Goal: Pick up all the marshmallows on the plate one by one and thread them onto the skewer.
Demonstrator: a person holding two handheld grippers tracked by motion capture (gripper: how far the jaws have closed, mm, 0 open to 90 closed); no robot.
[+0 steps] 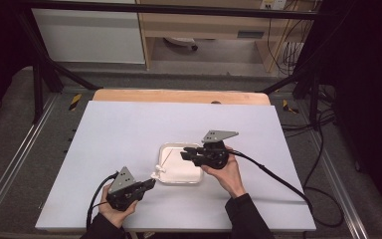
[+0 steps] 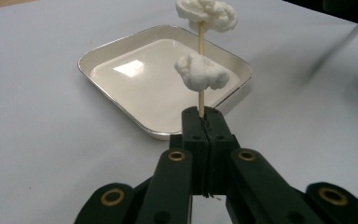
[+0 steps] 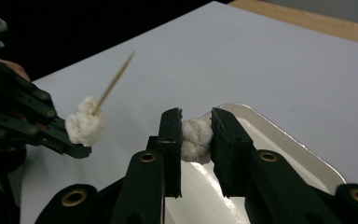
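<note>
My left gripper (image 1: 153,182) (image 2: 206,112) is shut on the butt of a thin wooden skewer (image 2: 200,44) that points up and toward the tray. Two white fluffy lumps are threaded on it: a lower lump (image 2: 200,72) and an upper lump (image 2: 207,14). In the right gripper view this white mass (image 3: 86,126) sits close to the left jaws, with the bare skewer tip (image 3: 116,77) beyond it. My right gripper (image 1: 183,155) (image 3: 196,114) hovers over the white tray (image 1: 189,175) (image 3: 279,135), shut on another white lump (image 3: 196,137). The tray (image 2: 135,88) holds nothing.
A white board (image 1: 129,124) covers the table, and a wooden strip (image 1: 179,95) shows at its far edge. The right gripper's cable (image 1: 278,179) trails across the board to the right. Black frame posts and loose cables stand beyond the table.
</note>
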